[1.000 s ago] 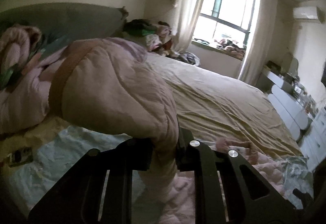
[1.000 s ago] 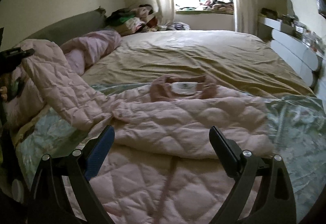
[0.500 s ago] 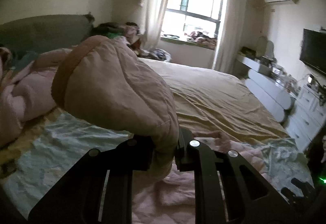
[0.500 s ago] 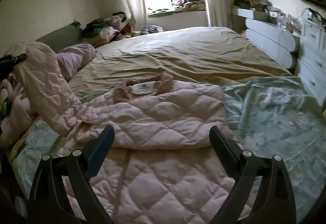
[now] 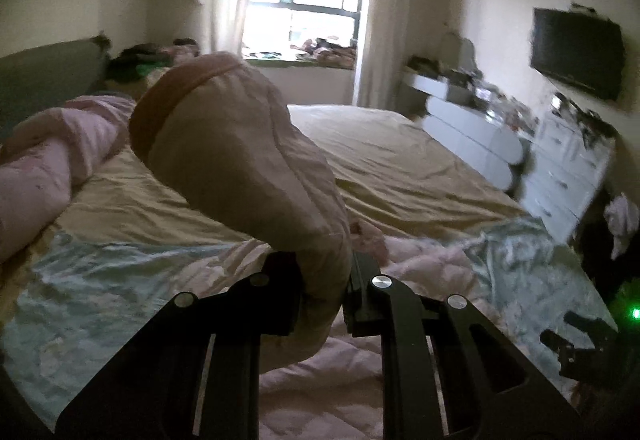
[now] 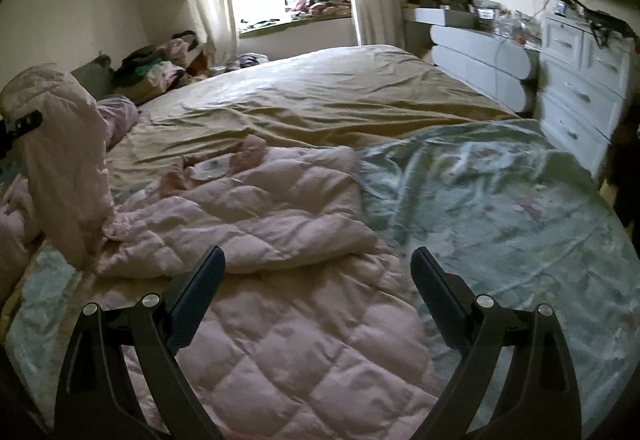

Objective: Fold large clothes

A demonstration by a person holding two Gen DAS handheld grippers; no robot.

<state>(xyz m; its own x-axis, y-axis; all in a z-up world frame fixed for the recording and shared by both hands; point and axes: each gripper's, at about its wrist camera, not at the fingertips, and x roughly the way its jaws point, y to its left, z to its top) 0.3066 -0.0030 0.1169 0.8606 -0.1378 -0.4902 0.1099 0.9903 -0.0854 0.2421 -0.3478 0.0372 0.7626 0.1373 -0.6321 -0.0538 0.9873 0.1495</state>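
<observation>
My left claw (image 5: 323,280) is clamped on the sleeve (image 5: 240,160) of the pink jacket (image 6: 256,280), lifted above the bed (image 6: 320,96). My right claw (image 6: 318,272) hangs wide over the jacket, which lies near the bed's foot edge on a green sheet (image 6: 500,200).

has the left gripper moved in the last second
Yes. The left gripper, shut on the sleeve, has swung right: the window slid left and the tv came into view.

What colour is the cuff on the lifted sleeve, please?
Brownish-tan band on the cuff of the pale pink sleeve; left wrist view.
</observation>
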